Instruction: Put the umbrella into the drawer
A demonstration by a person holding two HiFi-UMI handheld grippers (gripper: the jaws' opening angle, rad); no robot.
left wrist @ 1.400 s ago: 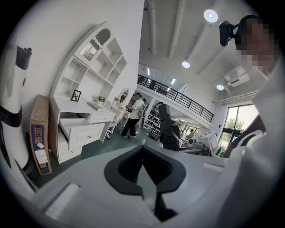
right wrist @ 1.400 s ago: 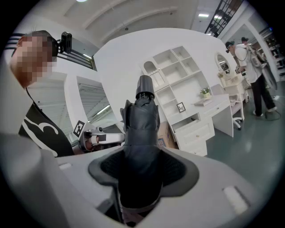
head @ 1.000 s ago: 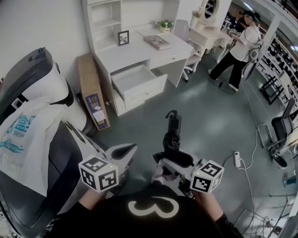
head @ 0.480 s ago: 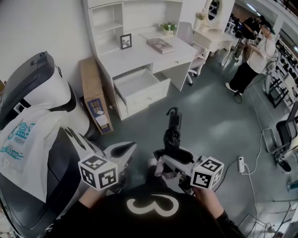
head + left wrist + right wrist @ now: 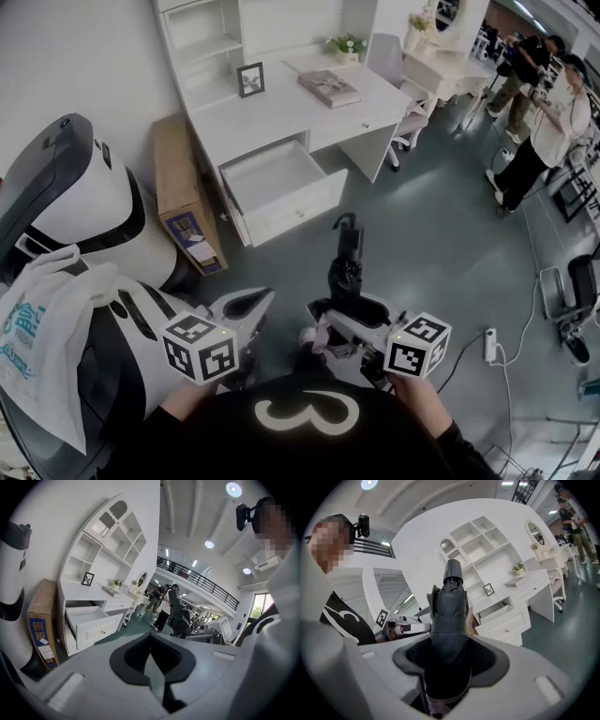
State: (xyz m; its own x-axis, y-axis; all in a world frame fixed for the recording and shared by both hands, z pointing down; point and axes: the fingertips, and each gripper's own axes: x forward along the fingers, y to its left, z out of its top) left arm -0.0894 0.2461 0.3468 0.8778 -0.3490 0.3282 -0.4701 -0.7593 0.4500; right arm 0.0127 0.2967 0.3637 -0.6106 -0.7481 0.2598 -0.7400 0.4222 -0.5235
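Nearest, the left gripper (image 5: 246, 307) has its jaws pressed together on nothing. Beside it, the right gripper (image 5: 343, 311) has its jaws pinching a folded black umbrella (image 5: 348, 267), which sticks out ahead above the grey-green floor (image 5: 422, 234). Farther off stands a white desk (image 5: 272, 112) with its drawer (image 5: 279, 174) pulled open. A cardboard box (image 5: 184, 192) stands just left of it.

The room is bright all over. Round white ceiling lights (image 5: 233, 489) shine down, so shadows on the grey-green floor (image 5: 441, 253) are soft. Every picture bends at its edges, with dark corners. The black folded umbrella (image 5: 449, 606) looks fuzzy near the camera.
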